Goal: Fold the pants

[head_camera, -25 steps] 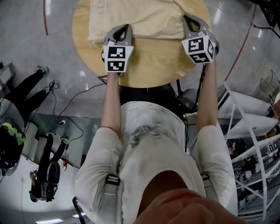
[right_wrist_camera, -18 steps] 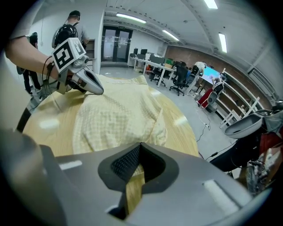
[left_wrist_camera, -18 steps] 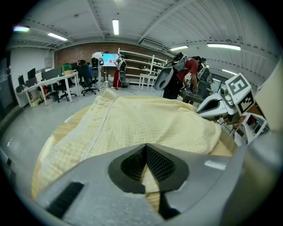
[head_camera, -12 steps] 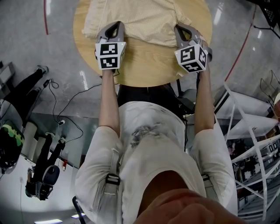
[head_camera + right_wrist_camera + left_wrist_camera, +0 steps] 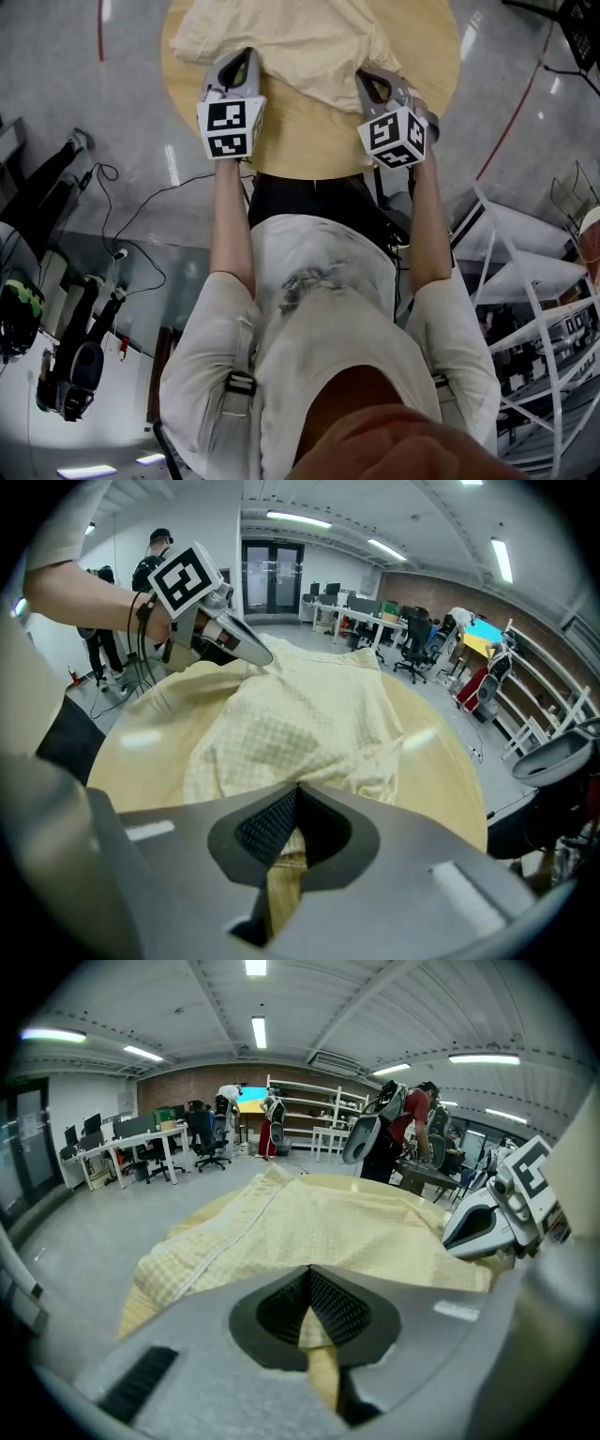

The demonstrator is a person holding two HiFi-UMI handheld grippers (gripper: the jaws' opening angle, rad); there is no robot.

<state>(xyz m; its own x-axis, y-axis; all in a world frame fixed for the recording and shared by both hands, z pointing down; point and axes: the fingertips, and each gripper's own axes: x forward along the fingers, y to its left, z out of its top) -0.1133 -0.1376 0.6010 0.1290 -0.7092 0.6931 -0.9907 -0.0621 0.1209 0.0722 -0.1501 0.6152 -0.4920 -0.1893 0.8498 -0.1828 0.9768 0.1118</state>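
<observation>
Pale yellow checked pants (image 5: pixel 300 37) lie spread over a round wooden table (image 5: pixel 314 145). My left gripper (image 5: pixel 246 54) is shut on the pants' near edge at the left, and a strip of cloth shows pinched between its jaws (image 5: pixel 309 1274). My right gripper (image 5: pixel 364 75) is shut on the same edge at the right, with a fold of fabric caught in its jaws (image 5: pixel 295 794). The cloth (image 5: pixel 291 724) lies rumpled between the two grippers. Each gripper view shows the other gripper: the right one (image 5: pixel 497 1218) and the left one (image 5: pixel 225 635).
The table's near rim is close to the person's body. On the grey floor there are cables (image 5: pixel 141 225), another person's legs (image 5: pixel 47 197) at the left, and white frames (image 5: pixel 534 281) at the right. Desks, chairs, shelves and people (image 5: pixel 403 1138) stand beyond the table.
Both grippers have shifted left with the pants' edge held, the right one further. The near edge, straight before, now lies bunched and wrinkled between them.
</observation>
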